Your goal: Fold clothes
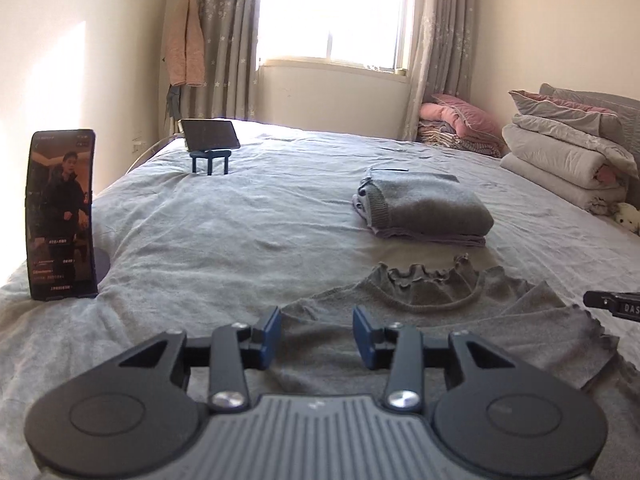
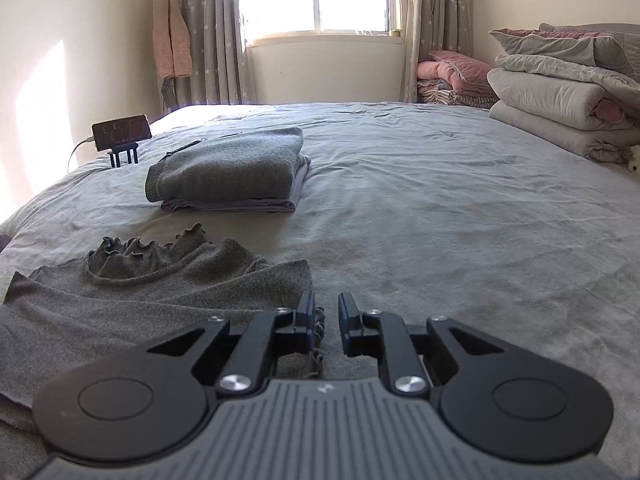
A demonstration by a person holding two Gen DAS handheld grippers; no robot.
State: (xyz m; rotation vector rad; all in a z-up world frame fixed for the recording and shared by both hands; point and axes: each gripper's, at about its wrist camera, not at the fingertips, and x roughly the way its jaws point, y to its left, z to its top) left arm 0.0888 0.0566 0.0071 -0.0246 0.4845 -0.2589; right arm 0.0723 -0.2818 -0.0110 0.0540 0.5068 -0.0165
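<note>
1. Sunlit bedroom: a wide bed (image 2: 440, 200) under a grey sheet carries everything, with a curtained window behind it.
2. A grey ruffle-necked top (image 1: 420, 292) lies spread flat at the near edge of the bed, neckline pointing away from the claws, body running back towards the person. One sleeve looks already laid across the body, so it seems partly folded, though how far is hard to judge.
3. The left claw (image 1: 316, 332) hovers over the top's left part, jaws well apart and holding nothing.
4. The right claw (image 2: 326, 320) sits at the top's right edge, jaws parted only a little; the frilled sleeve hem (image 2: 318, 344) lies between and just under them, but I cannot tell whether they pinch it.
5. The right claw is nearer that hem, the left nearer the shoulder. Any fold would likely carry cloth across the body or up towards the neckline.
6. A stack of folded clothes (image 1: 424, 208) rests just beyond the neckline, apart from it.
7. An upright phone (image 1: 60, 216) stands at the left, another phone on a stand (image 1: 210, 136) farther off, and folded quilts (image 2: 560, 92) at the far right; none blocks the top.
</note>
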